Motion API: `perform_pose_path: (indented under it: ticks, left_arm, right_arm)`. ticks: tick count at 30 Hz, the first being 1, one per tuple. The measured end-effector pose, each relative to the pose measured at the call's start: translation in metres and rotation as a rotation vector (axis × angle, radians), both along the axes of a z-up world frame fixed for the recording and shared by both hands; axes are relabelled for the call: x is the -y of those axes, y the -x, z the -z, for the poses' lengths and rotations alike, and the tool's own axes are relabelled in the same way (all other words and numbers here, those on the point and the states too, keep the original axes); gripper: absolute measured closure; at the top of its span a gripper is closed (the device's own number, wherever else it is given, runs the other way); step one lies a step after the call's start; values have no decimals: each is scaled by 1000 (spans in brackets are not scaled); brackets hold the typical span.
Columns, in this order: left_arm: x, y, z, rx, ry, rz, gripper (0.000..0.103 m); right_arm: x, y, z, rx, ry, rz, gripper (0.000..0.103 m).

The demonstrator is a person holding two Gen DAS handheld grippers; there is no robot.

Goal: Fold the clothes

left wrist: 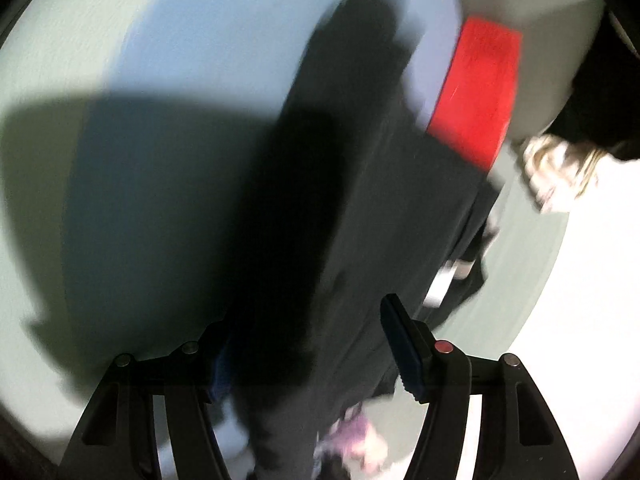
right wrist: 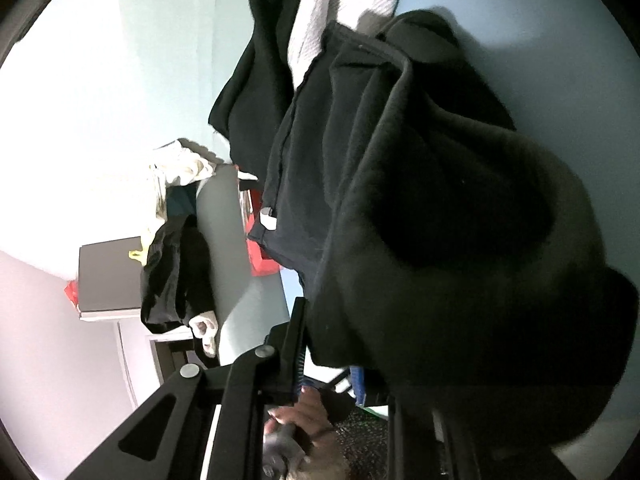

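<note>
1. Left view, blurred: dark garment (left wrist: 360, 200) running lengthwise away between left gripper (left wrist: 304, 344), over pale surface (left wrist: 80, 60). Fingers (left wrist: 404, 344) half wide; whether pressing cloth, cannot tell. Red item (left wrist: 476, 96) beyond.
2. Right view: right gripper (right wrist: 332, 344) clamped narrow on garment (right wrist: 440, 200), cloth draped over far finger, bulk lying ahead. Pointing slightly downward, rolled sideways. Nearer hand for next fold, probably.

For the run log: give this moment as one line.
task: fold clothes | right gripper: shut on black garment | left gripper: garment between fingers, grip unclear, view blurred | fold: not done
</note>
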State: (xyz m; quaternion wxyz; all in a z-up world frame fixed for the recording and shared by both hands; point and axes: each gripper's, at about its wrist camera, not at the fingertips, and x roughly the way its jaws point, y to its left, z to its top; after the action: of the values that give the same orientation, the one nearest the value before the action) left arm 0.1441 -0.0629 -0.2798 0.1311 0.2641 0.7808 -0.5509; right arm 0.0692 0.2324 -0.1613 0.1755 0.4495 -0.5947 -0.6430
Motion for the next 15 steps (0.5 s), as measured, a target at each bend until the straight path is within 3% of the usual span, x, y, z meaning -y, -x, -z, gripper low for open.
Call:
perform_pose_path:
  ticks: [1,3,4,6,7,8,10,12,14,15]
  left_arm:
    - [13,-2,-5,16,43,-18,51]
    - [32,-6,-13,54,104,-22,86]
    - [38,-7,-15,77,123,-7,91]
    - [50,-9,-18,123,160,23,93]
    - [50,-9,-18,121,160,31,93]
    - [50,-8,-17,116,157,38,93]
    - [48,-3,-17,105,163,51,93]
    - [47,9,-17,88,160,62,96]
    - [49,7,-20,55,148,60,98]
    - [50,3,-23,31,142,58,99]
  right_arm:
    - [-1,0,1,3,-7,4,82]
    - [-2,-1,6,23,-13,17,82]
    - [-1,-2,10,42,-18,23,81]
    - [4,-7,25,108,-44,38,73]
    - [7,-9,34,148,-56,43,59]
    - [13,-12,46,202,-65,47,52]
    - [25,-16,67,264,-47,52,52]
    - [32,-16,71,244,-23,91,53]
    - [37,-8,66,201,-34,110,41]
    - [40,-3,63,188,-58,116,40]
